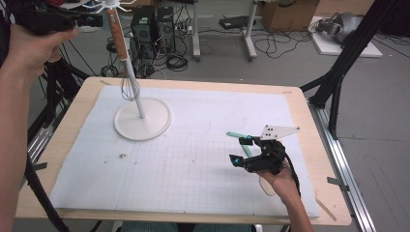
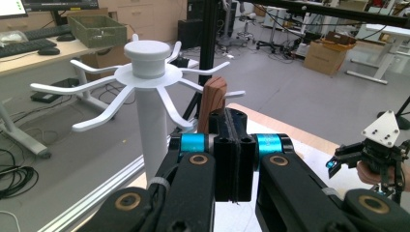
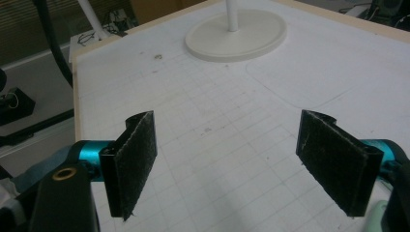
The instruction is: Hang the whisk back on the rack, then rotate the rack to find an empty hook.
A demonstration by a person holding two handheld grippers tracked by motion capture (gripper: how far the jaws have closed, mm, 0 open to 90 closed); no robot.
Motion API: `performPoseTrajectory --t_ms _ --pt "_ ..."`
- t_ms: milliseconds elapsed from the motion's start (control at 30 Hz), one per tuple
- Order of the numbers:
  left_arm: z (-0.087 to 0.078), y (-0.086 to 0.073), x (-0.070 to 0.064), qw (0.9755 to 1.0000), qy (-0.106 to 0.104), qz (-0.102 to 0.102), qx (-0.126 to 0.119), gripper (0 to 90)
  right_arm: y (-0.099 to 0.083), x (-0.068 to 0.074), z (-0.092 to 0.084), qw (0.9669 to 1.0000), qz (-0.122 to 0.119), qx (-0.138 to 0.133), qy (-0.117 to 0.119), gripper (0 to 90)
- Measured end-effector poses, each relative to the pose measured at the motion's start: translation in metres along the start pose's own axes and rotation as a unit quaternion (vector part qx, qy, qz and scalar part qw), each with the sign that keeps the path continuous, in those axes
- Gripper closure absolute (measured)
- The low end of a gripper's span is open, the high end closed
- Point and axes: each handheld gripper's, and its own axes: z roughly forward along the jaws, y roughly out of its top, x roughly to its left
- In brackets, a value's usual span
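Wooden table (image 1: 72, 121) under white gridded mat (image 1: 193, 159); small brown speck (image 1: 122, 155) on mat near left edge. Mint-green spatula (image 1: 239, 137) lies on mat at right side. Beyond table, grey floor strewn with black cables (image 1: 176, 62); two black computer towers (image 1: 153, 24) stand side by side. Cardboard box (image 1: 287, 14) near far wall. Green crate (image 2: 96, 30) and keyboard (image 2: 24, 46) on desk in background.

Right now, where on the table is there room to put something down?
The middle of the white mat is bare, between the rack's round base and the right gripper. The near left corner is free too. It is crowded by the whisk hanging at the rack, and around the green utensil.
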Motion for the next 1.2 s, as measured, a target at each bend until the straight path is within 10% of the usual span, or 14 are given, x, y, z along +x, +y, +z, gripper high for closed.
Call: performPoseTrajectory --t_ms 1200 --pt "0.015 0.005 -0.006 1.0 -0.005 0.005 -0.003 89.6 0.0 0.003 -0.004 1.0 -0.005 -0.004 0.005 20.9"
